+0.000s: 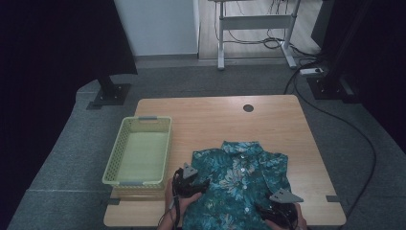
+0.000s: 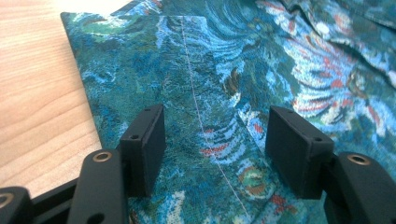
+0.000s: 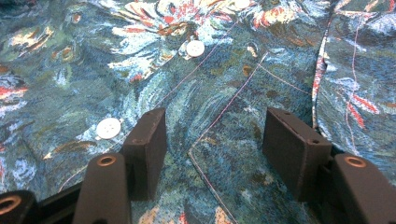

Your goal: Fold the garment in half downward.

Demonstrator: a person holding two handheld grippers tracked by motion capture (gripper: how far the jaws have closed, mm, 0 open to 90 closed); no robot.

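Tabletop (image 1: pixel 210 120): shirt (image 1: pixel 239 182) lies under both open grippers.

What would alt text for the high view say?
A folded floral shirt lies on a wooden table, with a left gripper and right gripper at its near edge. A yellow basket sits left.

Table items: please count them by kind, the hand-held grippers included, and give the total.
Shirt, teal floral: 1
Basket, yellow-green: 1
Grippers, left gripper and right gripper, both open over the shirt: 2
Total: 4
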